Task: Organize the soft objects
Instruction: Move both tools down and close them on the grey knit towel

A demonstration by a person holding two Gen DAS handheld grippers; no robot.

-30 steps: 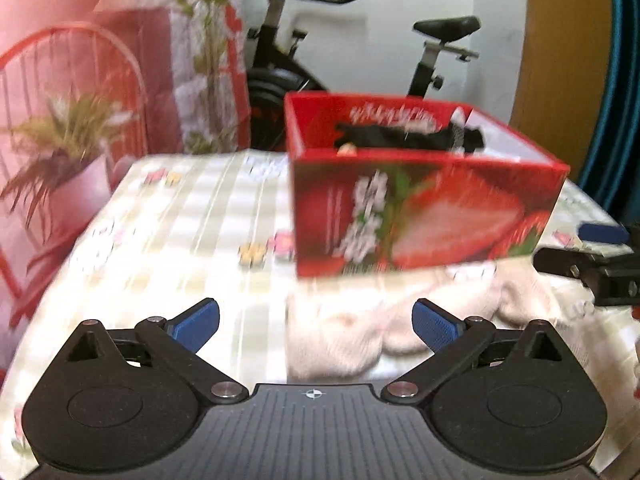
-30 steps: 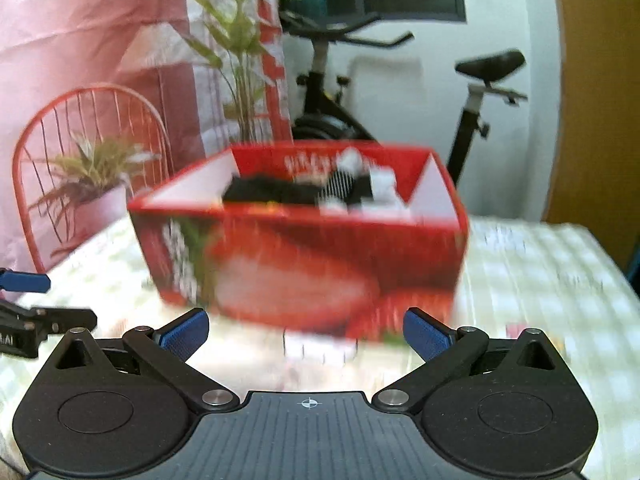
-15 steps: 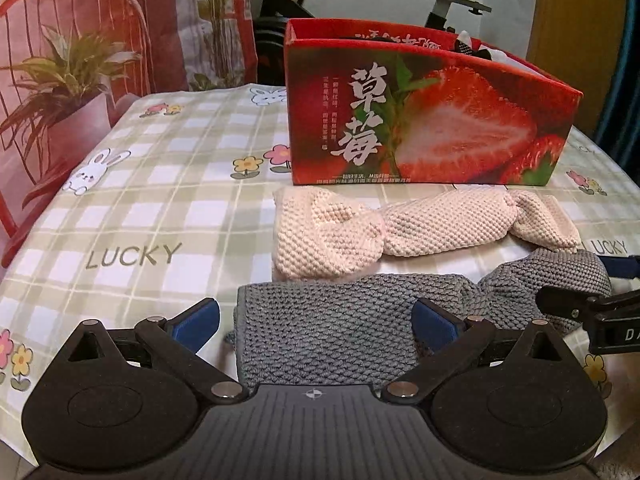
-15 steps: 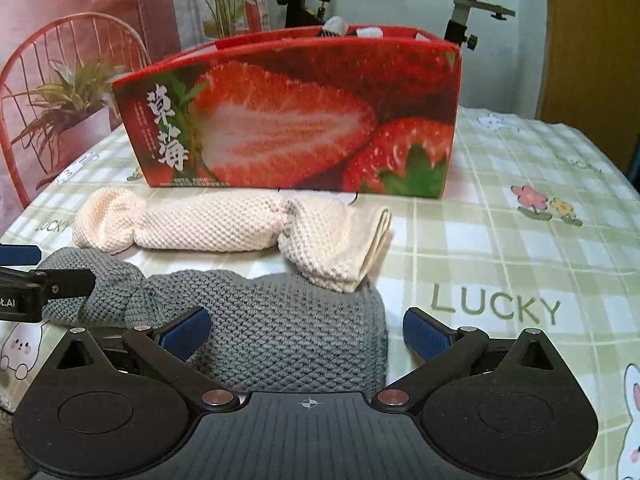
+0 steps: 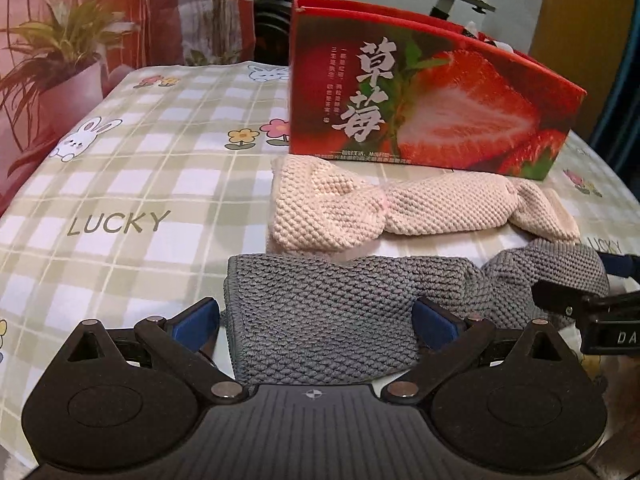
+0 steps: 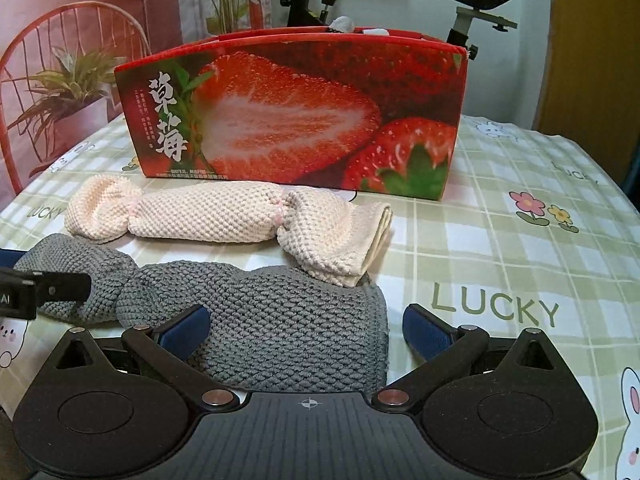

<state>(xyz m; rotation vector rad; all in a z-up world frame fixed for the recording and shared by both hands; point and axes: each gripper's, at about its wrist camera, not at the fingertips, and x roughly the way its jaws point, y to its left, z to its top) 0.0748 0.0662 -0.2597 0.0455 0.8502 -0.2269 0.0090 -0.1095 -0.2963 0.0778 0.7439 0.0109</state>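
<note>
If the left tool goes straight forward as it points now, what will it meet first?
Most likely the grey knitted piece, which already lies between the open fingers of the left tool. Beyond it come the cream knitted piece and then the strawberry box; depth is hard to judge.

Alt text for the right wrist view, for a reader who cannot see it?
The open right gripper straddles one end of a grey knitted roll on a checked tablecloth. Behind lie a cream knitted roll and a strawberry box.
</note>
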